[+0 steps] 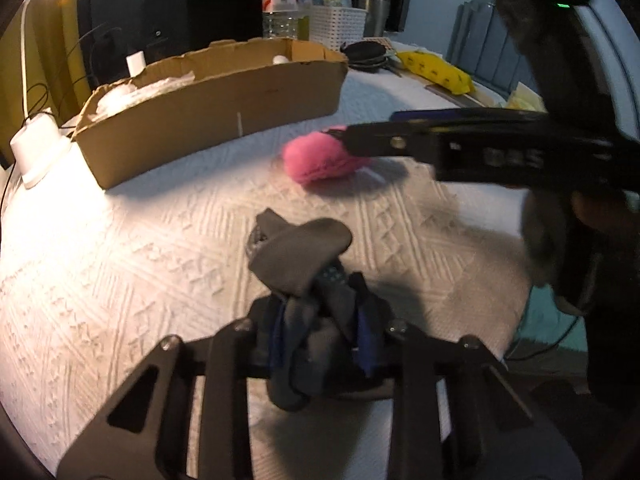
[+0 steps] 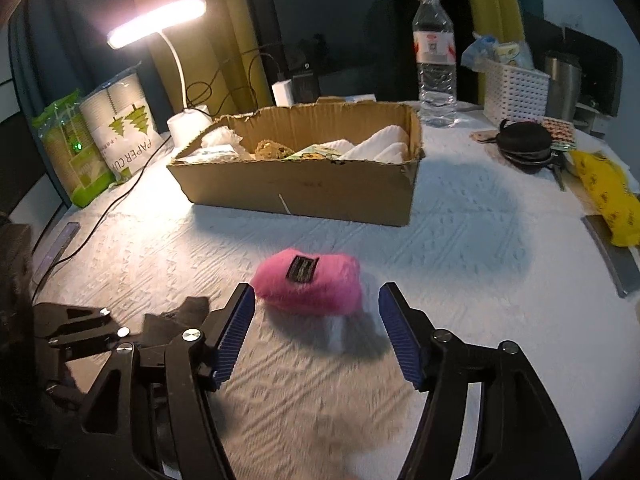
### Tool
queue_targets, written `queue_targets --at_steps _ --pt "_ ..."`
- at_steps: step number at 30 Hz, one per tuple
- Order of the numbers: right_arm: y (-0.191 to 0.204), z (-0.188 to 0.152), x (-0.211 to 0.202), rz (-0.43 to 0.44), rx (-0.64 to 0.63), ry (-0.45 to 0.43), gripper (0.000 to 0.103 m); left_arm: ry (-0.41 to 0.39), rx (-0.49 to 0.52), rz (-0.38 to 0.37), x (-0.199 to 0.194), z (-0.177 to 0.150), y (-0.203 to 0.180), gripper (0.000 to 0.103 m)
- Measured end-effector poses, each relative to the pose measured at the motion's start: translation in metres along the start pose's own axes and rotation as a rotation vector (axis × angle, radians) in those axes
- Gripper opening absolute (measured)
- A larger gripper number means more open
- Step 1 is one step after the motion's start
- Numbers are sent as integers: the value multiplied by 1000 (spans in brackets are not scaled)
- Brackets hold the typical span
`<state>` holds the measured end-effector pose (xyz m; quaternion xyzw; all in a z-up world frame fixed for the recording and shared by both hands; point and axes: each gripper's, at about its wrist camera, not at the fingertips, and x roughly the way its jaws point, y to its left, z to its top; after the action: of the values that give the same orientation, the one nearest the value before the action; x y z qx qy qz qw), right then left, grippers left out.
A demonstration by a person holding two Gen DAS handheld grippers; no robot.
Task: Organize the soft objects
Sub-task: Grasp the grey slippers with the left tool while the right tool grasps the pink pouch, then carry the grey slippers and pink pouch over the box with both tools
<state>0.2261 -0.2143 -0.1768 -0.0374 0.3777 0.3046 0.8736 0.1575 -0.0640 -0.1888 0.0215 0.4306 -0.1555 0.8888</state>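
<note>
My left gripper [image 1: 320,320] is shut on a dark grey sock [image 1: 300,256], which bunches between its fingers above the white tablecloth. A pink fluffy pouch [image 2: 310,282] with a black label lies on the cloth; it also shows in the left wrist view [image 1: 320,158]. My right gripper [image 2: 316,316] is open, its blue-padded fingers on either side of the pouch's near edge, just short of it. In the left wrist view the right gripper [image 1: 352,140] reaches in from the right to the pouch. A cardboard box [image 2: 304,184] behind holds white cloths and other soft items.
A lit desk lamp [image 2: 180,116], paper cup packs [image 2: 116,136] and cables stand at the back left. A water bottle [image 2: 436,60], white basket [image 2: 516,88], steel mug [image 2: 564,84], black case [image 2: 524,140] and yellow packet [image 2: 608,196] are at the back right.
</note>
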Motion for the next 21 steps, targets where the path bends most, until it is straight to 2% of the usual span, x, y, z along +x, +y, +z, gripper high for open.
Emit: queue_targets --at_steps 4,11,19,20,21 --pt "1 10 20 7 -6 23 68 -11 -24 13 -6 0 13 29" --pt "10 20 45 2 -23 81 67 -78 -93 31 -27 13 46 29" --pt "17 31 29 10 -51 55 39 -152 -115 57 -45 35 71 29" --pt "18 34 25 12 -57 47 31 -158 -116 59 -46 38 72 29" --pt "19 37 21 12 -65 38 19 -168 -117 63 -49 42 75 29"
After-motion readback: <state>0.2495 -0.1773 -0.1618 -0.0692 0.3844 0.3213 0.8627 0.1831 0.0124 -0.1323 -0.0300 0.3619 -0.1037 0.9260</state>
